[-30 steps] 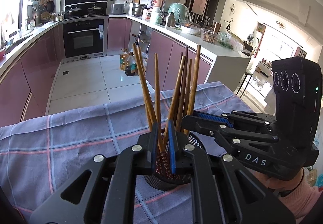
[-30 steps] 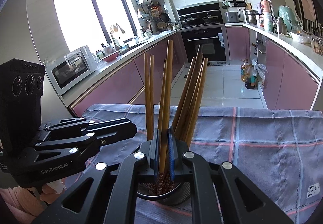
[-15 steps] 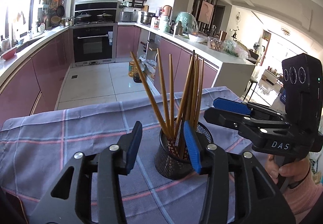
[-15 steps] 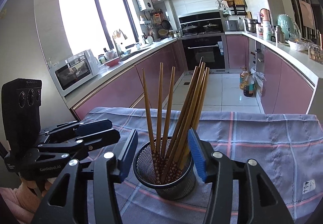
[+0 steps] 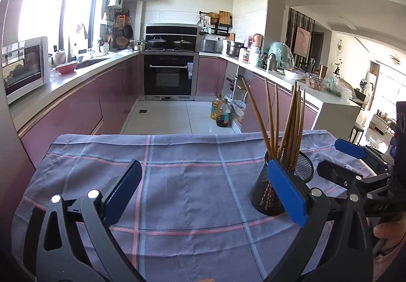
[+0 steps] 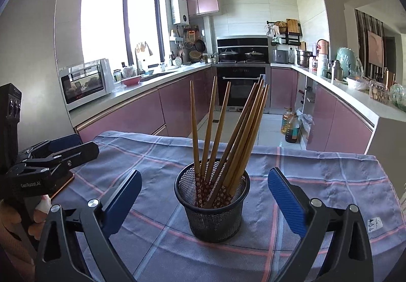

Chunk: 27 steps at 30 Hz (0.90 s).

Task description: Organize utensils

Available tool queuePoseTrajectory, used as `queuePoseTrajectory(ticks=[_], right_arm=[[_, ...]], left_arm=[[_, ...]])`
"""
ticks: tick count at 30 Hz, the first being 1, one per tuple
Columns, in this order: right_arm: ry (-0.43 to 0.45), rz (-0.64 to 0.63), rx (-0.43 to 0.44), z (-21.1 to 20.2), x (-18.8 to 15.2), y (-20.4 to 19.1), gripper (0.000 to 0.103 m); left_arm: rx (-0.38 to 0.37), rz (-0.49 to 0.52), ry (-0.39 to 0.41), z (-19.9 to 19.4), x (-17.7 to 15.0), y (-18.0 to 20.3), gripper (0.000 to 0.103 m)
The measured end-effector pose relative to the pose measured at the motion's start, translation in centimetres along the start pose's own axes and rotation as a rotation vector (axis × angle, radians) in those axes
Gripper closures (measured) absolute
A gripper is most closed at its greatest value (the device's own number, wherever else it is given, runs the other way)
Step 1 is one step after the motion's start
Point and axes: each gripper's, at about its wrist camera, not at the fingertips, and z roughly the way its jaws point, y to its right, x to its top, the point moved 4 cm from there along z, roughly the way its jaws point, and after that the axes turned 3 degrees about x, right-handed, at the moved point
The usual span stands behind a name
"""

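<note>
Cloth (image 6: 317,170) covers the table; on it the mesh cup (image 6: 212,210) stands upright with all chopsticks (image 6: 228,139) inside, so sorting looks done. Both the left gripper (image 5: 205,193) and right gripper (image 6: 204,202) are opening wide, empty; nothing blocks them.
</note>
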Motion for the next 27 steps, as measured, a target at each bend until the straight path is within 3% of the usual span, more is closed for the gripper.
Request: queuePoseTrajectory(ticks=[7, 27], right_arm=[[0.102, -0.054, -0.073, -1.9, 0.1, -1.3, 0.007], [0.165, -0.033, -0.136, -2.9, -0.3, -1.2, 0.007]], left_arm=[[0.069, -0.027, 0.059, -2.4, -0.3, -1.1, 0.006], [0.119, -0.036, 0.138, -4.5, 0.3, -2.0, 0.006]])
